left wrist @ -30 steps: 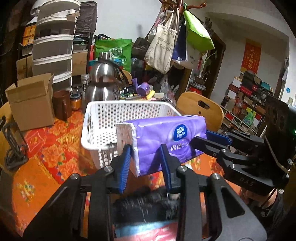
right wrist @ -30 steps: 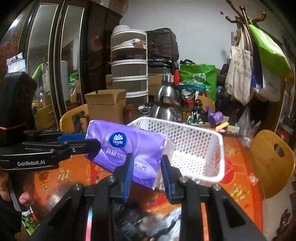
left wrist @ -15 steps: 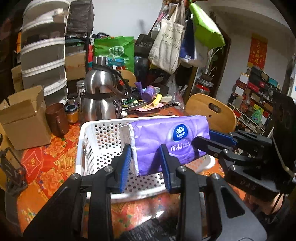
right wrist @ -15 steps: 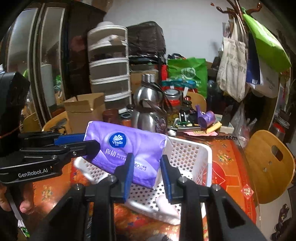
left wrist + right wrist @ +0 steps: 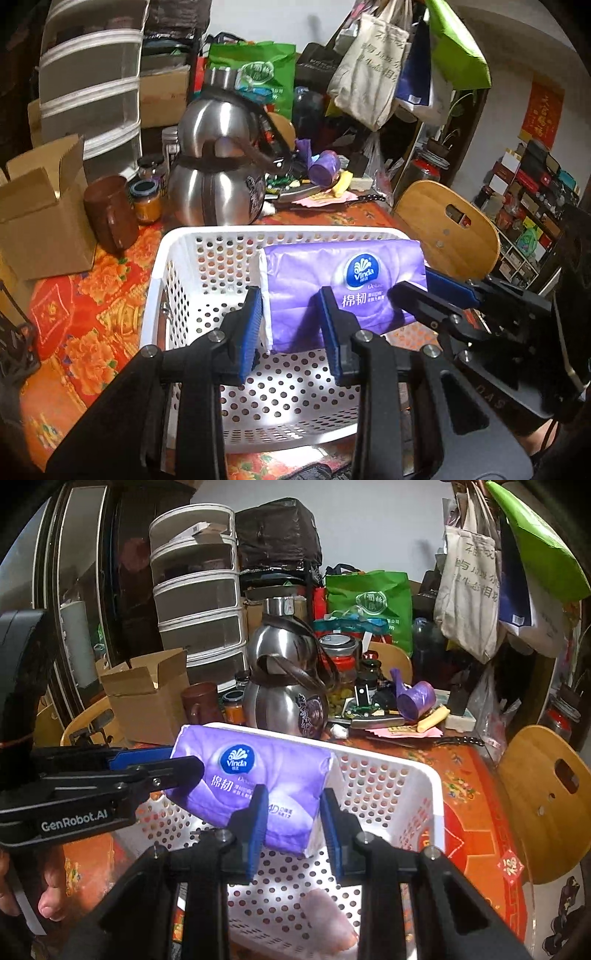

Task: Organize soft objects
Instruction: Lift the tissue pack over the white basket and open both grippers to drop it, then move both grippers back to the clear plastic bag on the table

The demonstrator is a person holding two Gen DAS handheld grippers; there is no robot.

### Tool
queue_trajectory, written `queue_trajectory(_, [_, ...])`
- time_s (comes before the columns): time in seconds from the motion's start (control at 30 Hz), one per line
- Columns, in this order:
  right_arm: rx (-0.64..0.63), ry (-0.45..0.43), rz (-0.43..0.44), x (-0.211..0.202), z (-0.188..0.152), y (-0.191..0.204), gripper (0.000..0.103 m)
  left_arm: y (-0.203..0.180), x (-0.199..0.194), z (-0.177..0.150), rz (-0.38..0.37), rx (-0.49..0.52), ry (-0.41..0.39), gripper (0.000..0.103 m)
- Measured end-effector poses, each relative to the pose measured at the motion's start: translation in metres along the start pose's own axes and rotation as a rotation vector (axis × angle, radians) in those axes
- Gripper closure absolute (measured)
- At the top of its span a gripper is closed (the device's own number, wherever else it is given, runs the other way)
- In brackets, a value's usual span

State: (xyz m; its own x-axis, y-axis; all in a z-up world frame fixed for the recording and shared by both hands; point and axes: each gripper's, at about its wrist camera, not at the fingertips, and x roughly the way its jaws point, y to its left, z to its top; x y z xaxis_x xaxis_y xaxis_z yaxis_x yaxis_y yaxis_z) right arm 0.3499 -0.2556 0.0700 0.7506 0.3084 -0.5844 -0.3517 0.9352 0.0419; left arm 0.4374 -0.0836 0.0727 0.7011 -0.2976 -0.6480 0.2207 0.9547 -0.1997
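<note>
A purple Vinda tissue pack (image 5: 343, 284) hangs over the white perforated basket (image 5: 207, 236), held at both ends. My left gripper (image 5: 291, 325) is shut on its left end; my right gripper (image 5: 291, 812) is shut on its right end. The pack (image 5: 251, 771) sits above the basket's (image 5: 402, 768) inside, level with the rim. A pink soft object (image 5: 328, 919) lies on the basket floor at the near side in the right wrist view. Each gripper shows in the other's view, the right one in the left wrist view (image 5: 424, 291) and the left one in the right wrist view (image 5: 173, 760).
A steel kettle (image 5: 218, 184), a brown mug (image 5: 109, 214), small jars and an open cardboard box (image 5: 40, 218) stand behind and left of the basket on the orange floral tablecloth (image 5: 85, 325). A wooden chair (image 5: 447, 229) is at the right. Bags hang above.
Both grippers have carried the tissue pack forward and down, from in front of the basket to over its inside. The basket now lies below the fingers.
</note>
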Motion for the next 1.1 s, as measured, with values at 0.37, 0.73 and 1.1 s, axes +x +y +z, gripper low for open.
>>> queue_trajectory(0.37, [0.044, 0.073, -0.090, 0.005, -0.015, -0.022, 0.027, 0.037, 0.009, -0.016, 0.019, -0.048, 0.009, 0.022])
queue_trajectory(0.73, [0.038, 0.080, -0.085, -0.004, -0.025, -0.016, 0.016, 0.027, -0.012, -0.020, 0.105, -0.015, -0.003, 0.011])
queue_trajectory(1.1, [0.064, 0.062, -0.071, -0.028, -0.030, -0.010, 0.016, 0.023, -0.036, -0.038, 0.112, -0.009, -0.002, 0.005])
